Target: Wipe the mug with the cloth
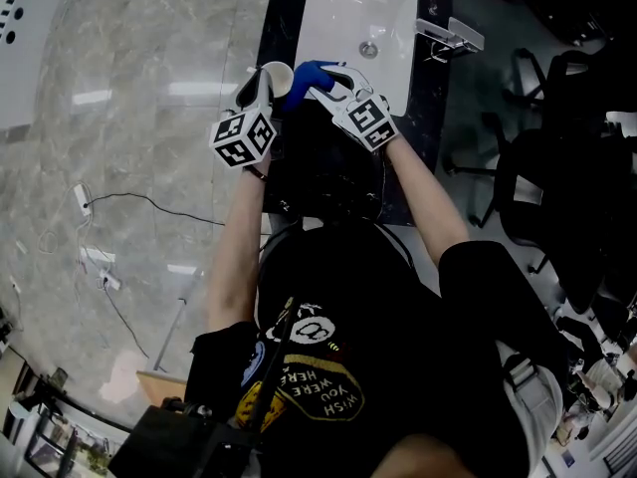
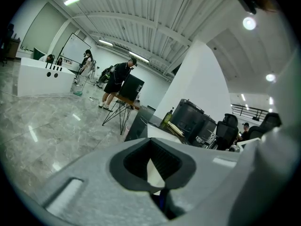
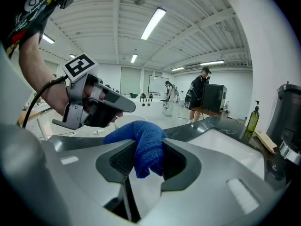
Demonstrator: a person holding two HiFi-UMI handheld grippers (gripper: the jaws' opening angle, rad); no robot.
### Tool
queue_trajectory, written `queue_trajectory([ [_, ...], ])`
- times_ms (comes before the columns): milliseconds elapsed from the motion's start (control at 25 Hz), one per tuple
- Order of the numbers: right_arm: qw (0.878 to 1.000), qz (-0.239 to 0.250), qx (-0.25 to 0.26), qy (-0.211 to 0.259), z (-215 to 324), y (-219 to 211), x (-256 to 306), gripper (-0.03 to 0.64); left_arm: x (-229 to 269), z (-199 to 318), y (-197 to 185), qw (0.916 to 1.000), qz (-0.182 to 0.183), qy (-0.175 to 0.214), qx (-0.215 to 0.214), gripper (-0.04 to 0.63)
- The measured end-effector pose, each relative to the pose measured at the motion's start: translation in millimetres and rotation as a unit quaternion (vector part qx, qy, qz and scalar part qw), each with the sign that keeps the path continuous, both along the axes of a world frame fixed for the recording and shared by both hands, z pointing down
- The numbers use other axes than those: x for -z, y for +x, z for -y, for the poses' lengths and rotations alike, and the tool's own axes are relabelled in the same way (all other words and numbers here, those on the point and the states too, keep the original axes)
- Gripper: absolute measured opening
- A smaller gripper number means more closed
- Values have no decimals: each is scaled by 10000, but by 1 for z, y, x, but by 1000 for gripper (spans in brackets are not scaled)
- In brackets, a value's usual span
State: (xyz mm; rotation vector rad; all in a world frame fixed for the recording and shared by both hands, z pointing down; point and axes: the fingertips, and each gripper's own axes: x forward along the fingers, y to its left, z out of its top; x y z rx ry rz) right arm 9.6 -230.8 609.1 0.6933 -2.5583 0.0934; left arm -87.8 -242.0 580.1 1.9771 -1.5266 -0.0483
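Observation:
Over the black counter [image 1: 282, 28] in the head view, my left gripper [image 1: 264, 80] is shut on a white mug [image 1: 278, 76], which it holds up in the air. My right gripper [image 1: 323, 80] is shut on a blue cloth [image 1: 309, 71] and presses it to the mug's mouth. In the right gripper view the cloth [image 3: 143, 142] bunches between the jaws of the right gripper [image 3: 146, 163], with the left gripper [image 3: 96, 102] just beyond it. In the left gripper view a white piece of the mug [image 2: 153, 172] shows between the closed jaws of the left gripper [image 2: 153, 175].
A white sink basin [image 1: 343, 8] is set in the counter just beyond the grippers, its faucet [image 1: 450, 36] to the right. Office chairs [image 1: 557, 167] stand at the right and a cable [image 1: 149, 202] lies on the marble floor at the left. People [image 2: 117, 81] stand far off.

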Motion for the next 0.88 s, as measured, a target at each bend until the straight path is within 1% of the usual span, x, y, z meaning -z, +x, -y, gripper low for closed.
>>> queue_trajectory([
  [200, 9999, -33, 79, -126, -19, -2, -3, 144, -2, 0, 2, 10000, -77, -5, -5, 4],
  [320, 9989, -156, 420, -165, -44, -11, -10, 144, -2, 0, 2, 9999, -151, -5, 22, 4],
  [400, 9963, -404, 758, -100, -58, -17, -19, 144, -3, -1, 2, 9999, -123, -14, -18, 3],
  [440, 9952, -504, 831, -67, -61, -18, -21, 144, -4, -2, 2, 10000, -74, -28, -51, 3],
  [480, 9957, -508, 776, -53, -59, -15, -20, 144, -5, -3, 1, 10000, -27, -45, -76, 3],
  [600, 9996, -170, 218, 15, -35, 1, -2, 145, -4, -6, -3, 10000, -11, -45, -74, 3],
  [680, 9999, -101, 3, 95, -18, 5, 6, 144, -3, -4, -5, 9999, -15, -32, -102, 3],
  [800, 9992, -371, -101, 71, -7, 2, -7, 146, -7, -3, 1, 9994, -18, -106, -329, 3],
  [880, 9986, -499, -163, -9, -12, -1, -17, 145, -8, -4, 7, 9989, 12, -116, -457, 3],
])
